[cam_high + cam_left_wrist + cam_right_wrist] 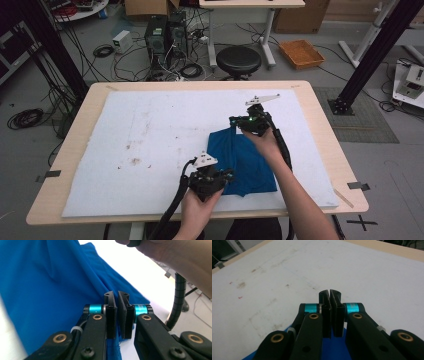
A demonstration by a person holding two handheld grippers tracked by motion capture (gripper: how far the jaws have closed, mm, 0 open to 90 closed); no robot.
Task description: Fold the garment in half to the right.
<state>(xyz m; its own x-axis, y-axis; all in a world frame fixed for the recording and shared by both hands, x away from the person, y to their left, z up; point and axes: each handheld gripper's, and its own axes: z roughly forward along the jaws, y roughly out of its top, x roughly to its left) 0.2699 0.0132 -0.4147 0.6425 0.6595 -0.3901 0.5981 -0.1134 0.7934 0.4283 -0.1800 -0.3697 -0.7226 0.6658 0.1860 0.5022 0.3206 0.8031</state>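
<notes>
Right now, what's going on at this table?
A person works a blue cloth with two handheld grippers on a white mat. The left gripper is shut on the cloth's near edge. The right gripper is shut on its far corner. The cloth lies partly folded, bunched between them.

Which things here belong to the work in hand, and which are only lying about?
In the work: blue cloth; left gripper, shut on its near edge; right gripper, shut on its far corner; white mat.

Lying about: black stool; orange tray; floor cables.
</notes>
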